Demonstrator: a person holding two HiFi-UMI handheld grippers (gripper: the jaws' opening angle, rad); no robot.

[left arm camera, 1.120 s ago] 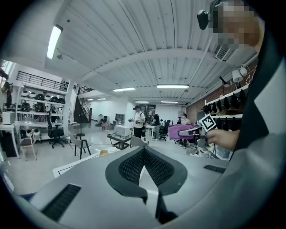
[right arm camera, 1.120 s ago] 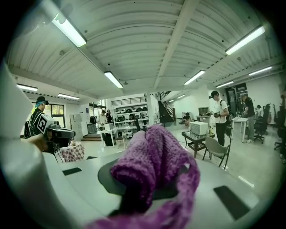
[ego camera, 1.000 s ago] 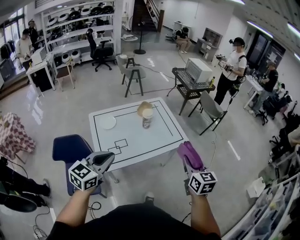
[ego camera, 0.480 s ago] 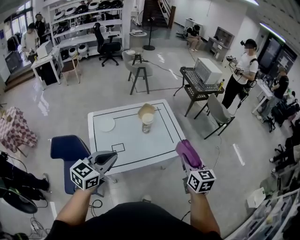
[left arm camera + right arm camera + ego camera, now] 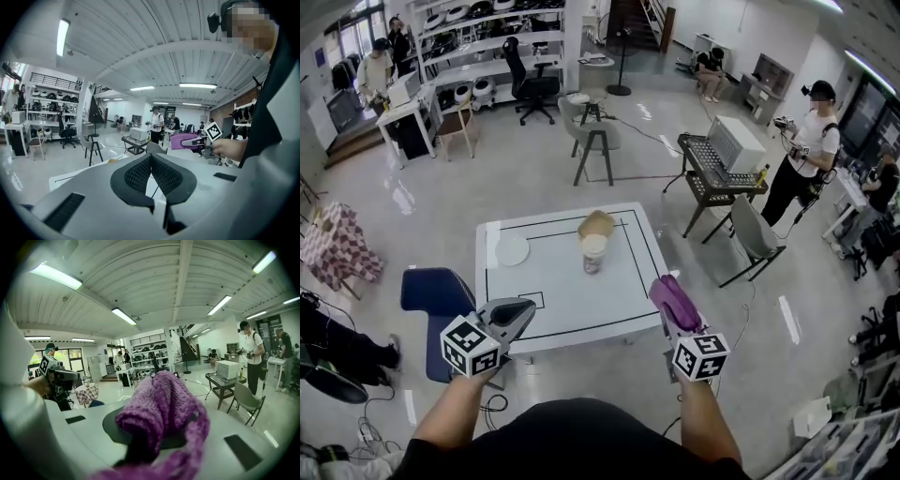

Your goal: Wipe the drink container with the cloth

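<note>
The drink container [image 5: 593,255], a cup with a white lid, stands on the white table [image 5: 553,300] right of its centre, with a tan object [image 5: 597,225] just behind it. My right gripper [image 5: 668,296] is shut on a purple knitted cloth [image 5: 161,404] that bulges over the jaws and hides them. It hovers near the table's front right corner, short of the cup. My left gripper [image 5: 521,312] is shut with nothing in it, its ribbed pads [image 5: 140,174] pressed together, by the table's front left edge.
A white plate [image 5: 513,250] lies on the table's left part. A blue chair [image 5: 436,295] stands at the front left corner. Grey chairs [image 5: 757,234], a cart with a white box [image 5: 722,155], shelves and several people stand on the floor beyond.
Both grippers have been carried forward toward the table's front edge, and the table now lies closer under them. The jaws and the cloth's hold look unchanged.
</note>
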